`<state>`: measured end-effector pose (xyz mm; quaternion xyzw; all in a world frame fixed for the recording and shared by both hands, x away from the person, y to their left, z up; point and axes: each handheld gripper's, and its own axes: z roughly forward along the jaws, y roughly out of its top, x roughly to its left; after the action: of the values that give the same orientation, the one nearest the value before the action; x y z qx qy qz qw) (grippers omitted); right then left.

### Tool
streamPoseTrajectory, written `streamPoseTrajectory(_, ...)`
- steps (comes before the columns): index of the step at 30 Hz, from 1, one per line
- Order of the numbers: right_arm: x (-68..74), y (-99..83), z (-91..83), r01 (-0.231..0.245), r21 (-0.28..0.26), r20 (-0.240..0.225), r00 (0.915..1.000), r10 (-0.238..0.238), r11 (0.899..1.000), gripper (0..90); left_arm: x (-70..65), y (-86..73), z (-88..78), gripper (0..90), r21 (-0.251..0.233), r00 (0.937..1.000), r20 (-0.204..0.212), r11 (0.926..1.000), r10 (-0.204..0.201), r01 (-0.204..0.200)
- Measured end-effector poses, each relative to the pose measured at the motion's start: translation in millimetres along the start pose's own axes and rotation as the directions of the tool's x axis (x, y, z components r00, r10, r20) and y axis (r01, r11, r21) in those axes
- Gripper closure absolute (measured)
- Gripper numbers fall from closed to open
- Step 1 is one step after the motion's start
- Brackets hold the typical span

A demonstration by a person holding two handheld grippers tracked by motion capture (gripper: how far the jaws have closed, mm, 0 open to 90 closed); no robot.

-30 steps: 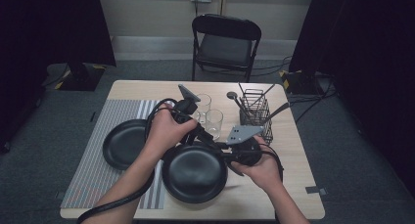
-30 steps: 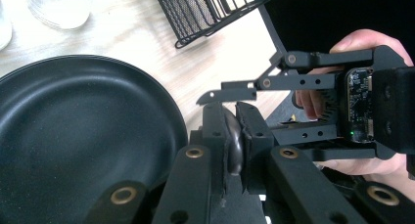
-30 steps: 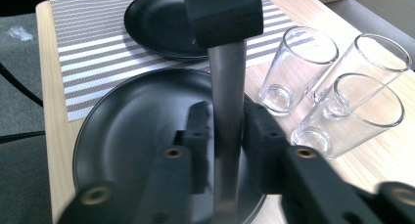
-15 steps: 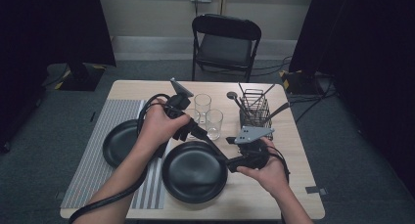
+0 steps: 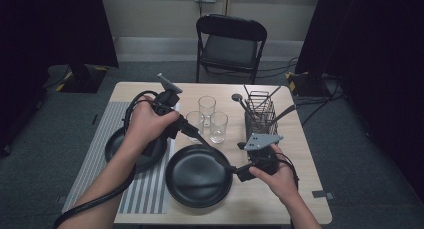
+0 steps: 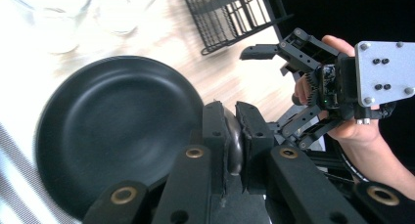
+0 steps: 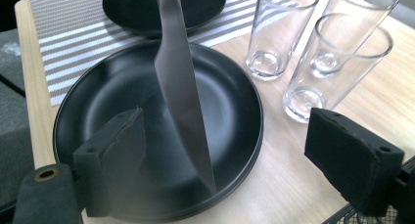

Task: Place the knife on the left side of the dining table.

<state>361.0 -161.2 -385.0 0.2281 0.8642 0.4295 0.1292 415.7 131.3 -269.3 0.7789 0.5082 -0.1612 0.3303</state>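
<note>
Two grippers meet over our near plate (image 5: 199, 176). Our left gripper (image 6: 234, 143) clamps the knife (image 7: 182, 87) by its handle, its blade slanting above the plate. Our right gripper (image 7: 244, 155) has just been opening; its jaws stand wide, the blade between them, untouched. Three glasses (image 5: 210, 118) stand just beyond.

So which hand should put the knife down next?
Left, probably. The left gripper is shut on the knife, over the black plate. The right gripper has just opened, pads clear of the blade.
</note>
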Motion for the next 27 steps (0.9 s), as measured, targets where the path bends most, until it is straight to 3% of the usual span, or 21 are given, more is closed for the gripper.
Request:
streamPoseTrajectory(21, -4.1, -4.9, 8.5, 0.018, 0.033, -0.006, 0.9998, -0.018, 0.999, 14.7, 30.2, -14.0, -49.3, 83.6, -0.059, 0.9980, -0.013, 0.9964, -0.062, 0.061)
streamPoseTrajectory(24, -3.7, -6.3, 9.6, 0.014, 0.036, -0.011, 0.9998, -0.014, 0.999, 14.7, 31.8, -17.3, -55.7, 83.6, -0.071, 0.9970, -0.036, 0.9953, -0.069, 0.066)
streamPoseTrajectory(27, -3.3, -7.8, 11.4, 0.020, 0.039, -0.012, 0.9997, -0.019, 0.999, 14.7, 35.6, -21.3, -60.5, 83.6, -0.075, 0.9966, -0.019, 0.9941, -0.080, 0.078)
